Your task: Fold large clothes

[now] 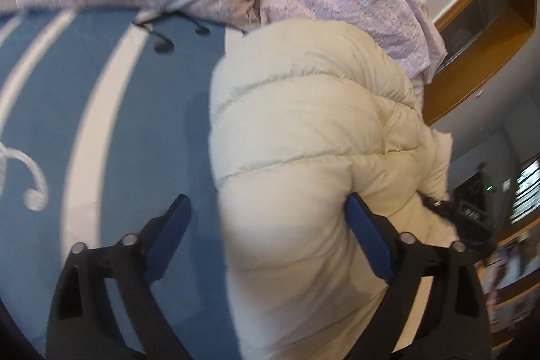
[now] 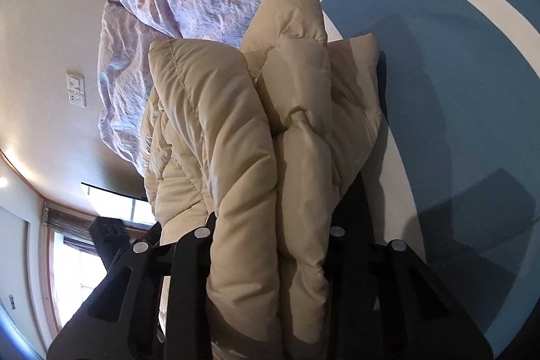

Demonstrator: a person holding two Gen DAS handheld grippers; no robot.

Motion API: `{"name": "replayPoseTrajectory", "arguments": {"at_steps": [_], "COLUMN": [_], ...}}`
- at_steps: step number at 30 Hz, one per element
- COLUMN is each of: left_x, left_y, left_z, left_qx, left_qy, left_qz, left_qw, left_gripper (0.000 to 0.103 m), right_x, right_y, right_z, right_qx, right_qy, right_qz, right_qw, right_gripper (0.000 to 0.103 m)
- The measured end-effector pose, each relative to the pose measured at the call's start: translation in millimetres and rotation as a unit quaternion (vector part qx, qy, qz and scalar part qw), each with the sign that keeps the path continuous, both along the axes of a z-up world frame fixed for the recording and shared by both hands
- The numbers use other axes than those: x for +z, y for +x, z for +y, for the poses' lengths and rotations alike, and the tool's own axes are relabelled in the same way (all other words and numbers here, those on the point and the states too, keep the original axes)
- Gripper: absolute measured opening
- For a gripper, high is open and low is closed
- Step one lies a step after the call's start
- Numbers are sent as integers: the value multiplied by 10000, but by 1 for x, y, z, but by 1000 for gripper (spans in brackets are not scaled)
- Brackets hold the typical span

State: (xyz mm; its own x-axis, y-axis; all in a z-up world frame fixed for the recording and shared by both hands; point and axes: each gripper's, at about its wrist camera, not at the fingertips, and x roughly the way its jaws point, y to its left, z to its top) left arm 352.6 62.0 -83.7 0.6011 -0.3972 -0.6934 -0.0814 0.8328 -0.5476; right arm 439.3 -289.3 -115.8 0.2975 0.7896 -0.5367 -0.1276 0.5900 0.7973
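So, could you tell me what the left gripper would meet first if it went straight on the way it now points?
Most likely the cream puffer jacket: its bulk already sits between the open fingers of the left gripper. Depth is unclear; the blue bedspread lies beside and beneath it.

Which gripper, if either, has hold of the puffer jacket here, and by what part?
The right gripper clamps a bunched, folded thickness of the cream puffer jacket. The left gripper is open, straddling the jacket's edge, gripping nothing.

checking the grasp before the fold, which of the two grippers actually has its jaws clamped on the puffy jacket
The right gripper: folded layers of the cream puffer jacket are pinched between its jaws. The left gripper stands wide open, the jacket only between its jaws.
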Motion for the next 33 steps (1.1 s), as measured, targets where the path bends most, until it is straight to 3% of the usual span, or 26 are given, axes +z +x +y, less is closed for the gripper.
{"name": "replayPoseTrajectory", "arguments": {"at_steps": [2, 9, 11, 14, 19, 27, 33], "left_x": [-8, -26, -26, -18, -4, 18, 31], "left_y": [5, 15, 15, 12, 5, -6, -11], "left_z": [0, 3, 3, 6, 19, 69, 104], "left_qx": [-72, -61, -72, -87, 32, 441, 710], "left_qy": [-388, -1171, -1198, -1099, -826, -477, -263], "left_qz": [60, 150, 100, -31, -221, -454, -616], "left_qw": [9992, 9930, 9927, 9939, 9963, 9969, 9952], "left_gripper": [78, 77, 67, 51, 39, 36, 36], "right_x": [-2, -8, -7, -3, 9, 35, 37], "right_y": [1, 4, 4, 6, 16, 40, 52], "right_z": [-1, -1, 0, 5, 29, 90, 125], "right_qx": [12, 35, 47, 89, 263, 754, 992], "right_qy": [49, 213, 214, 164, 66, 63, 49], "right_qz": [23, 47, 26, -23, -155, -462, -595], "right_qw": [10000, 9998, 9998, 9998, 9995, 9961, 9933], "right_gripper": [31, 31, 31, 31, 29, 28, 28]}}
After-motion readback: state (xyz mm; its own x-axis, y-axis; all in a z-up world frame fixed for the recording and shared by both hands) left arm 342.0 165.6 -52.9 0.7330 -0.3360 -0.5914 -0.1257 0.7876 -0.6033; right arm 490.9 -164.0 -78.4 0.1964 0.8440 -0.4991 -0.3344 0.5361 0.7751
